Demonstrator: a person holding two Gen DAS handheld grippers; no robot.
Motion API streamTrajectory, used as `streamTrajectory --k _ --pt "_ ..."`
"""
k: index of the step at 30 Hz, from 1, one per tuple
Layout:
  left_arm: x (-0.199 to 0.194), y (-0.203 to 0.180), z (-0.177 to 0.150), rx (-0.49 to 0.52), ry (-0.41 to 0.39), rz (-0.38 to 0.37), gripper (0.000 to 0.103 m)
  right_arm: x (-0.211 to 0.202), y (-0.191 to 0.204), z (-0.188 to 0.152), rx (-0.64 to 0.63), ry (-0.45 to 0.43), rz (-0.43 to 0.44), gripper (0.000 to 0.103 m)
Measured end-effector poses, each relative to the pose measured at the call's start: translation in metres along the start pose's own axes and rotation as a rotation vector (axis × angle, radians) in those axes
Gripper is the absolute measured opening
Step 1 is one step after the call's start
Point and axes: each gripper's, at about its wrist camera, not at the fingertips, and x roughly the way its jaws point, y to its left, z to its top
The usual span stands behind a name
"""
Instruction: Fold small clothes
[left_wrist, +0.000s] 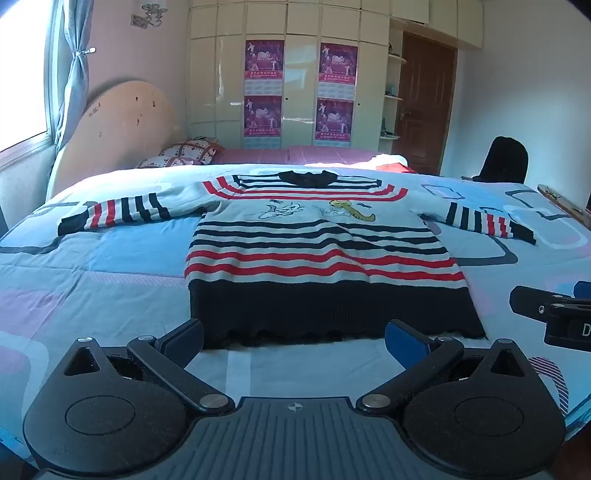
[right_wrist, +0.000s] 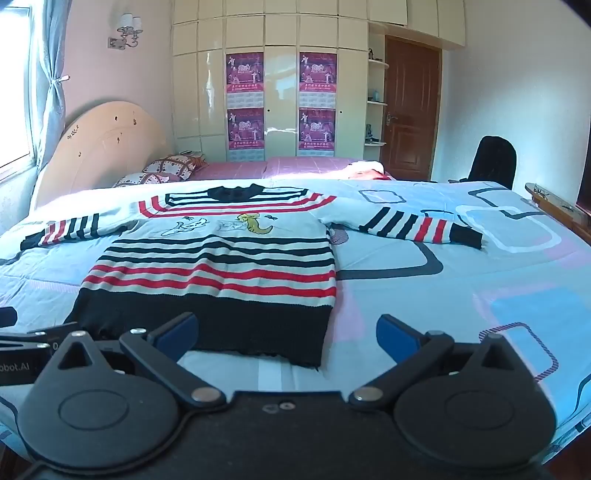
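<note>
Bedroom, blue patterned bed (left_wrist: 122, 258) as work surface. Striped sweater (left_wrist: 314, 251) lies flat on it, front up, both sleeves spread out sideways.

Left tool (left_wrist: 293, 338) is released, jaws fully wide, nothing between them, hovering just short of the black hem. Right tool (right_wrist: 286, 334) is likewise released and empty, near the hem's right corner.

Step in hand looks like the first fold. Judgement: pinch the left sleeve (left_wrist: 114, 216) at its cuff, carry it flat across the chest, then do the right sleeve (right_wrist: 417, 225); avoid dragging the body.

Long axis of the body runs hem to collar, collar pointing away toward the wardrobe (left_wrist: 295, 74); the sleeve line crosses it.
</note>
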Motion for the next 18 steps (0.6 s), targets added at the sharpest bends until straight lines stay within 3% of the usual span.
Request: streamTrajectory --k 18 --pt "-0.0028 -0.0011 0.0029 -0.009 -0.006 -0.004 0.103 -0.0008 -0.0016 0.0007 -0.005 -0.005 -0.003 0.103"
